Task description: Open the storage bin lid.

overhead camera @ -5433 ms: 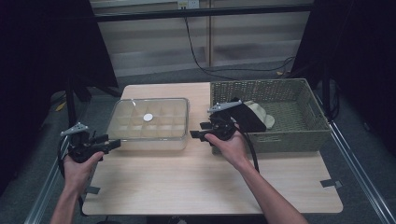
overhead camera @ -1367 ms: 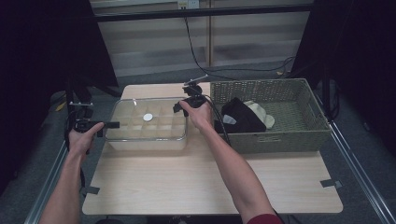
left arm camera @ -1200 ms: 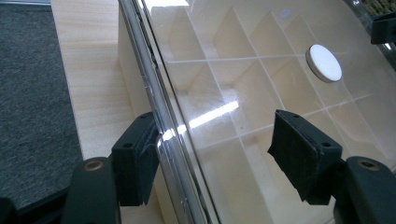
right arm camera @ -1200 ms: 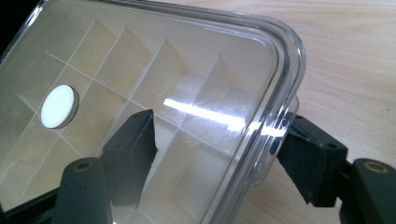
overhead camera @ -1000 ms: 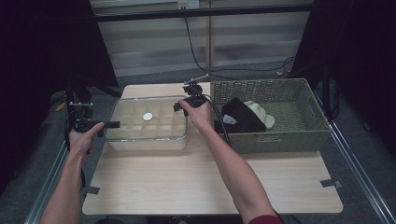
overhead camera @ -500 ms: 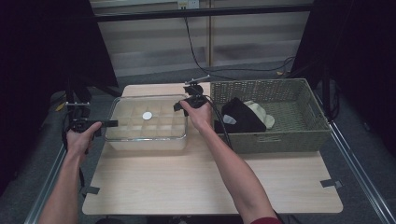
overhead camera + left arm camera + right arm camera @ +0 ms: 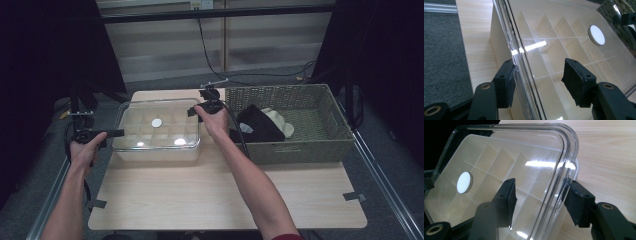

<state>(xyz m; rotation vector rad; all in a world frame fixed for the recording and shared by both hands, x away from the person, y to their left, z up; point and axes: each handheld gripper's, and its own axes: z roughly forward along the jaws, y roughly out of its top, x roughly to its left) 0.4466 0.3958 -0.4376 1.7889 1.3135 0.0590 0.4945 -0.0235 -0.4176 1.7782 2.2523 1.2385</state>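
Here your left gripper [image 7: 114, 133] and right gripper [image 7: 192, 112], jaws just closing, straddle opposite ends of the clear rectangular plastic lid [image 7: 157, 126], lying lengthwise beside the woven basket [image 7: 310, 145], not yet clamped.

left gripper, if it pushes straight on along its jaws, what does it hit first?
Probably the clear plastic lid of the compartmented box: its raised left rim already sits between the closing jaws of the left gripper, one pad outside the edge, one above the lid. Depth is unclear.
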